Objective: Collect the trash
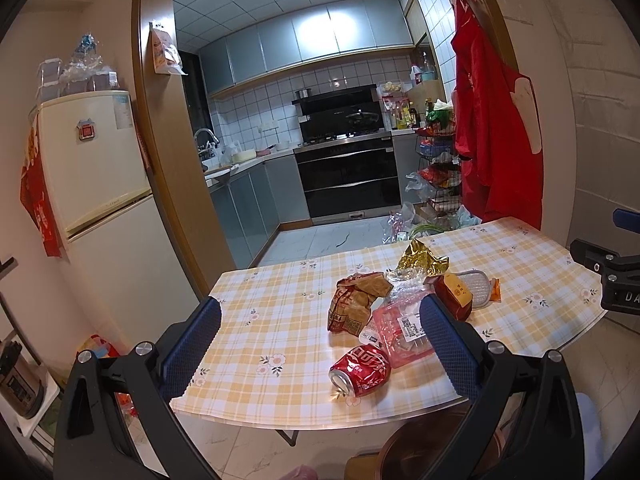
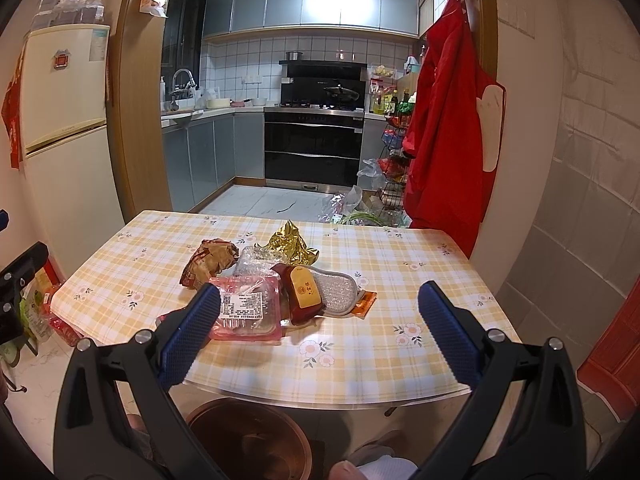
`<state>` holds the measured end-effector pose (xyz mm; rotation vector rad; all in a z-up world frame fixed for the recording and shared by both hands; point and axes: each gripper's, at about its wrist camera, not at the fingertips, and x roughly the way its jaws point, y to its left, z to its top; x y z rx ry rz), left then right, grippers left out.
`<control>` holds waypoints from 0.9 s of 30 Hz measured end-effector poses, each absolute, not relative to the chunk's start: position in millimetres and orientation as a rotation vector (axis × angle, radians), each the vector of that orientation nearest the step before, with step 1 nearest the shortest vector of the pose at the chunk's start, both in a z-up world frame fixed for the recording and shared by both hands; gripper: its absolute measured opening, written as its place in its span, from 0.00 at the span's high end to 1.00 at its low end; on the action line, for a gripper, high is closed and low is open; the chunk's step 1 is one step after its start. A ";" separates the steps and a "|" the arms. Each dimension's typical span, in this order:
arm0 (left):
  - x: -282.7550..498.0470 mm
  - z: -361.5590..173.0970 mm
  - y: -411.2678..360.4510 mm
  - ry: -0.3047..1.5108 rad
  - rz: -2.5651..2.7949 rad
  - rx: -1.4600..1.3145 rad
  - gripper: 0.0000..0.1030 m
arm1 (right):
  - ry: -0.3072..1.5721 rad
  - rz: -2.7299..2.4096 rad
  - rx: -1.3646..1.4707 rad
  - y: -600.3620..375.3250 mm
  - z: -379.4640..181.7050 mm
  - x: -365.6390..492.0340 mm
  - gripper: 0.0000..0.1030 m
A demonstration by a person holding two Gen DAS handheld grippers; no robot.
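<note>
Both grippers hang above the near edge of the checked table (image 2: 360, 368), fingers spread wide and holding nothing — the left gripper (image 1: 320, 344) over a crushed red can (image 1: 360, 370), the right gripper (image 2: 320, 328) further right. The trash sits mid-table: brown paper bag (image 2: 208, 262), pink plastic tray (image 2: 248, 312), gold foil wrapper (image 2: 292, 246) at the far side, dark red packet (image 2: 304, 292).

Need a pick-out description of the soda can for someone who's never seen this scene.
Start at the table with the yellow checked cloth and its pile of wrappers. The can lies on its side at the near edge, in front of the pink plastic tray. It is the only metal item: red, dented, open end facing the camera.
</note>
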<state>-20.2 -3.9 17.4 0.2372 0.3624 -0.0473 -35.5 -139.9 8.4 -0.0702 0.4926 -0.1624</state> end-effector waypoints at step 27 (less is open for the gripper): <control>-20.2 17.8 -4.4 0.367 -0.050 0.236 0.05 | 0.499 -0.166 -0.070 -137.9 5.5 -35.5 0.06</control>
